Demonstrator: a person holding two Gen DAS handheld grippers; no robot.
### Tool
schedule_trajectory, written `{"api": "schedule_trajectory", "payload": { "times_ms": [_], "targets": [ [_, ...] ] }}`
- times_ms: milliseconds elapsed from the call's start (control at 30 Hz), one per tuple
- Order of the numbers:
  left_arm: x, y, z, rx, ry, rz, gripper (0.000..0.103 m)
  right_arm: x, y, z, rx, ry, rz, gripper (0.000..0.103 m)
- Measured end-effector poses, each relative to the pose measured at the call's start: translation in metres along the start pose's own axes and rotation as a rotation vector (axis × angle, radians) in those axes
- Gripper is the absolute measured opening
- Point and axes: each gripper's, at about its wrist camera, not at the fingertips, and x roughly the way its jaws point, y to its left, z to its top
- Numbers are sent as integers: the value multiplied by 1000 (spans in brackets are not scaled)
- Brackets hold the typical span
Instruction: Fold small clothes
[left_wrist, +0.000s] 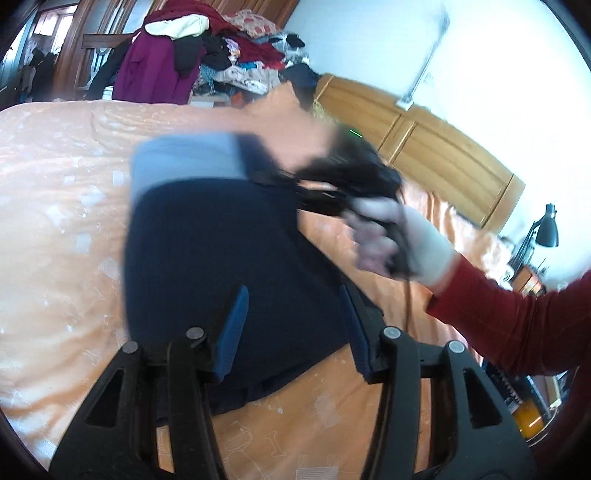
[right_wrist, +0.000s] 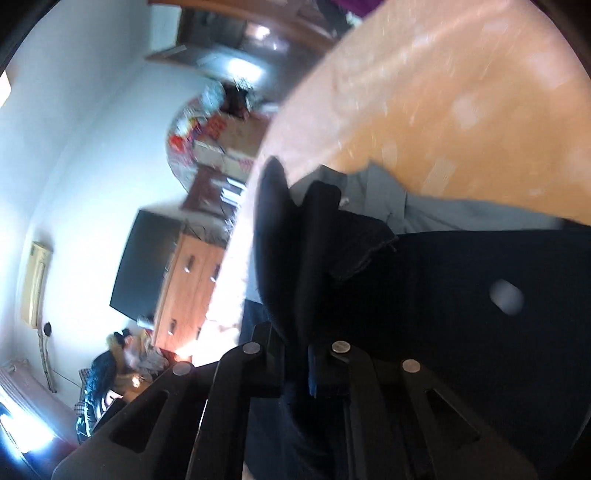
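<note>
**Desk:** What is shown, and where is the garment?

**Caption:** A small navy garment (left_wrist: 229, 258) with a pale grey band is seen spread on an orange bedspread (left_wrist: 55, 206). One edge is pinched by the right gripper (right_wrist: 295, 236), whose jaws are closed on a fold of the dark cloth. The left gripper (left_wrist: 291, 314) is held above the near part of the garment, jaws parted, with nothing clamped between its blue pads (left_wrist: 234, 328).

**Desk:** Why are they held that way?

**Caption:** It is judged that an edge is being lifted for folding over, while the left gripper is kept free to pin or catch the cloth. The right hand (left_wrist: 391, 236), gloved in white with a red sleeve (left_wrist: 517, 325), is blurred, so the exact grip point cannot be told from the left view.

**Desk:** And the room?

**Caption:** A bedroom is shown. A wooden headboard (left_wrist: 436, 155) is set against a white wall, a heap of unsorted clothes (left_wrist: 229, 55) is piled beyond the bed, and a black desk lamp (left_wrist: 543, 229) is seen beside it. A wooden cabinet (right_wrist: 188, 291) with a dark screen is visible in the right view.
</note>
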Motion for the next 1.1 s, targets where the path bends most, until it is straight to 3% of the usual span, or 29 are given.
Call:
{"api": "schedule_trajectory", "payload": {
  "times_ms": [67, 200, 300, 367, 467, 533, 600, 733, 800, 867, 933, 1100],
  "targets": [
    [1, 5, 2, -13, -7, 5, 51, -32, -5, -12, 13, -31, -45, 9],
    [8, 11, 9, -18, -11, 34, 51, -71, -65, -31, 136, -39, -180, 8],
    [18, 12, 18, -7, 5, 44, 51, -81, -102, -42, 222, -39, -148, 8],
    [32, 11, 20, 18, 50, 38, 52, -89, -99, -40, 203, -53, -146, 8],
    [85, 18, 0, 8, 269, 13, 57, -92, -81, -28, 163, -78, -148, 8],
    [110, 24, -21, -2, 345, -11, 59, -101, -88, -30, 170, -82, -170, 8],
    [110, 26, -25, -11, 330, -17, 60, -95, -98, -31, 177, -54, -209, 7],
    [65, 22, -13, -54, 201, -24, 61, -83, -98, -30, 172, -61, -213, 10],
    [39, 23, -12, -61, 145, -6, 65, -97, -86, -33, 163, -80, -228, 25],
    [23, 28, -14, -56, 121, 44, 65, -125, -67, -47, 133, -120, -278, 68],
    [11, 31, -20, -45, 118, 79, 65, -144, -37, -75, 115, -148, -265, 73],
    [14, 32, -35, -57, 144, 80, 65, -165, -16, -178, 187, -60, -270, 74]
  ]
}}
